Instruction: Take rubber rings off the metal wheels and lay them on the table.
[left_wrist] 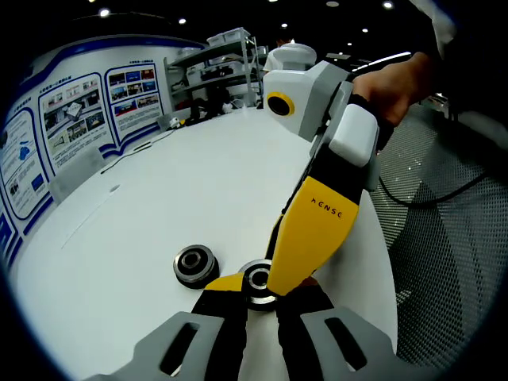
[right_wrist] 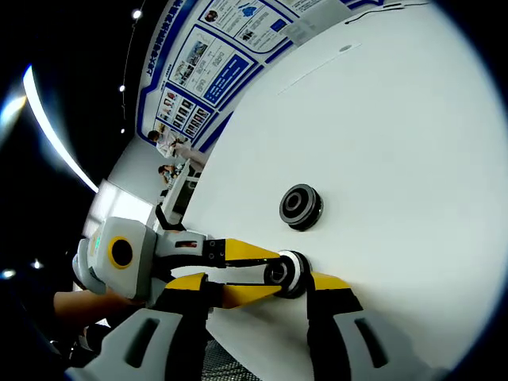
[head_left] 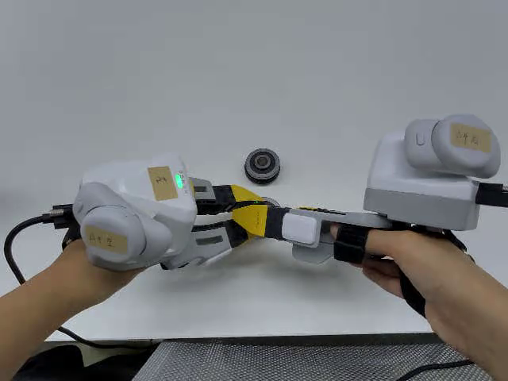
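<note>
- The gripped wheel point(right_wrist: 286, 271) sits between both sets of fingers, just above the white surface point(head_left: 238, 95), near its front edge. It is a small round metal wheel with a pale, shiny face, a dark centre hole and a dark band about its rim.
- The left gripper point(left_wrist: 255, 292) is closed on this wheel. In the right gripper view its two yellow-tipped fingers come in from the left and meet the wheel above and below.
- The right gripper point(right_wrist: 287, 290) has a yellow tip pressed against each side of the same wheel, so its fingers are clamped on it too. In the left gripper view one of its broad yellow fingers hides half of the wheel.
- The free wheel point(head_left: 262, 165) lies flat on the surface just beyond the two grippers, apart from them and touched by nothing. It has a black rubber ring point(head_left: 249, 166) around a grey metal hub with a dark hole in the middle.
- The left hand point(head_left: 75, 270) and the right hand point(head_left: 397, 255) hold the grippers from opposite sides, and the fingers point toward each other.
- A black cable point(head_left: 14, 238) loops off the rear of the left gripper.
</note>
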A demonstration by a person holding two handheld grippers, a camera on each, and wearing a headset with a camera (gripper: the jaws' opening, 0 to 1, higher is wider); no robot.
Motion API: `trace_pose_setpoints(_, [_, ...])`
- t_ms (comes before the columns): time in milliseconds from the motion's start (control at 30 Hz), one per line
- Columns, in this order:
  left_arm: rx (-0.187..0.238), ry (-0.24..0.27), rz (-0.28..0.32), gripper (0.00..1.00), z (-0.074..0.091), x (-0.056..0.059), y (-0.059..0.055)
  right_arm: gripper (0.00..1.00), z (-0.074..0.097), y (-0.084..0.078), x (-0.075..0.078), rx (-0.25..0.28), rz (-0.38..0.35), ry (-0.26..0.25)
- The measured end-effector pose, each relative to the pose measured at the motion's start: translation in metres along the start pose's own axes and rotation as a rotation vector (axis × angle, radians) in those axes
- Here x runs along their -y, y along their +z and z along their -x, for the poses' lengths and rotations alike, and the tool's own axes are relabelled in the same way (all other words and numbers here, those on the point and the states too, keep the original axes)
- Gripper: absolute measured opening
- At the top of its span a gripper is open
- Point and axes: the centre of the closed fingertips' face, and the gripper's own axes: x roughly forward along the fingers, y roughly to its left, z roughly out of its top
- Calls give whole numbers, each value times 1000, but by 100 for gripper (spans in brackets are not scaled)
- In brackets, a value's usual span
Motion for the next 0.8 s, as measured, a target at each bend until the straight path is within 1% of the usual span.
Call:
trace_pose_setpoints(200, [0, -2, -2, 12, 0, 0, 0, 50, 1, -4, 0, -15, -10, -7])
trace_pose_setpoints(367, [-1, -2, -1, 12, 0, -1, -1, 51, 1, -4, 0, -2, -36, -7])
trace_pose_setpoints(533, [1, 4, 6, 12, 0, -2, -1, 50, 0, 0, 2, 26, -23, -10])
trace_pose_setpoints(667, [0, 3, 3, 12, 0, -1, 0, 51, 0, 0, 1, 20, -17, -4])
trace_pose_setpoints(800, [-2, 3, -1, 12, 0, -1, 0, 51, 1, -4, -2, -10, -23, 0])
